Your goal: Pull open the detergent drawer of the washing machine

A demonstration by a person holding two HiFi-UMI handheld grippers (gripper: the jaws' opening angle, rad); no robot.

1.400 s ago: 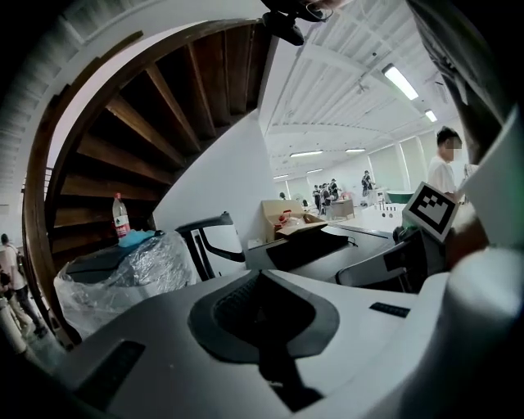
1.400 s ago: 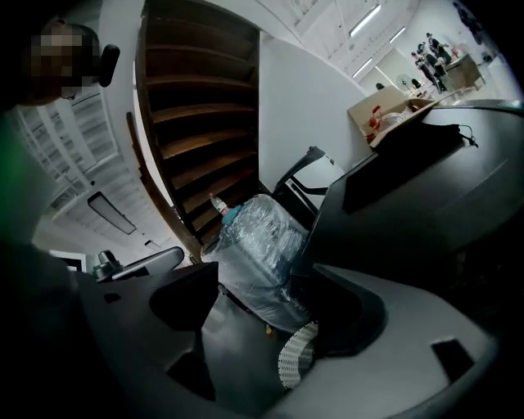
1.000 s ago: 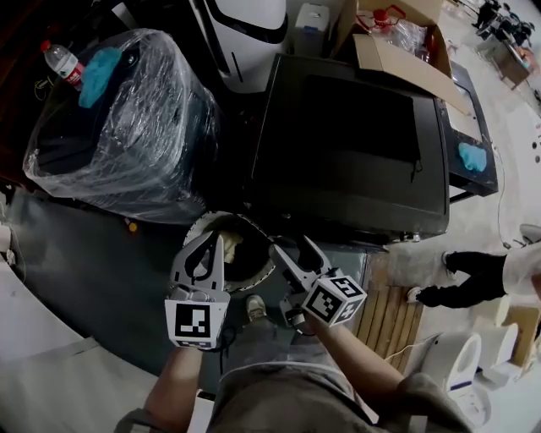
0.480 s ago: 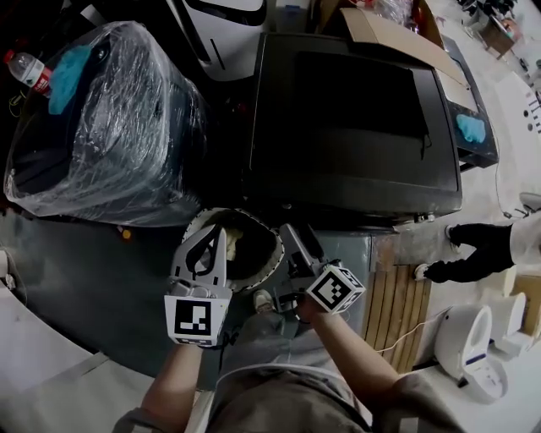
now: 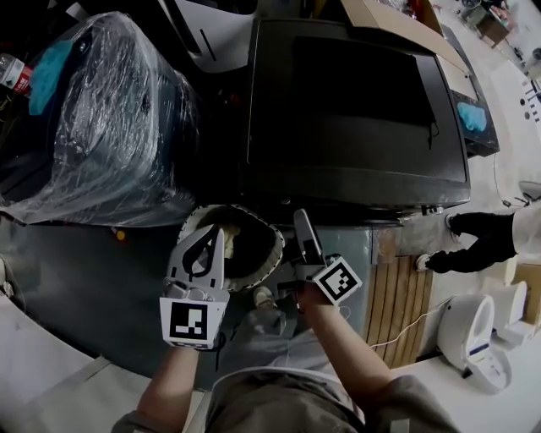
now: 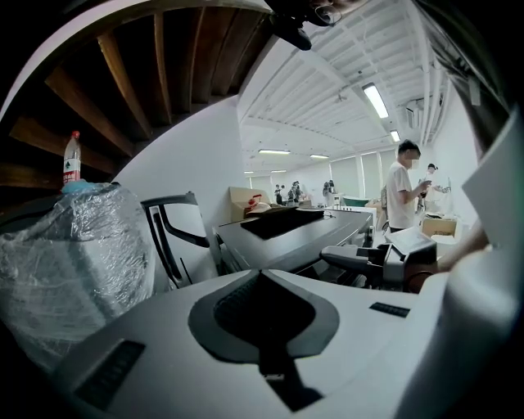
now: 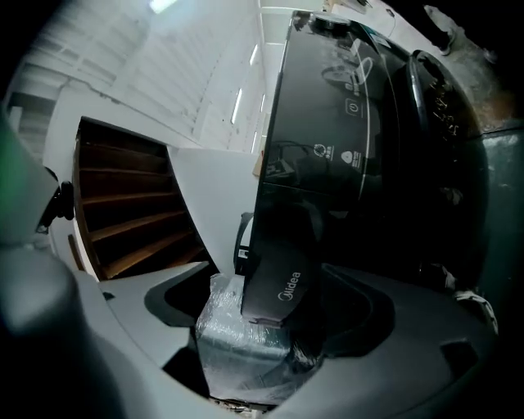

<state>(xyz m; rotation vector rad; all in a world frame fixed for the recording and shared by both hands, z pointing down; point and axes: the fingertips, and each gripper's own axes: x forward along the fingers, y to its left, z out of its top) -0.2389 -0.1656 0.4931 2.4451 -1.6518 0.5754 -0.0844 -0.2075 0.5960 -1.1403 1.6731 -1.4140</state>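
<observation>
Head view: black washing machine (image 5: 355, 101); plastic-wrapped appliance (image 5: 93, 118) just beside it.
Left gripper (image 5: 215, 235): clenched, empty.
Right gripper (image 5: 303, 221): jaws just opening; Midea drawer front (image 7: 274, 278) between them, ungripped.

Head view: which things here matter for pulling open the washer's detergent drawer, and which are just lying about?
For the job: washing machine, detergent drawer, right tongs (jaws have just been opening, drawer front between them, ungripped), left tongs.
Lying about: plastic-wrapped appliance, water bottle, blue cloth, cardboard box.
</observation>
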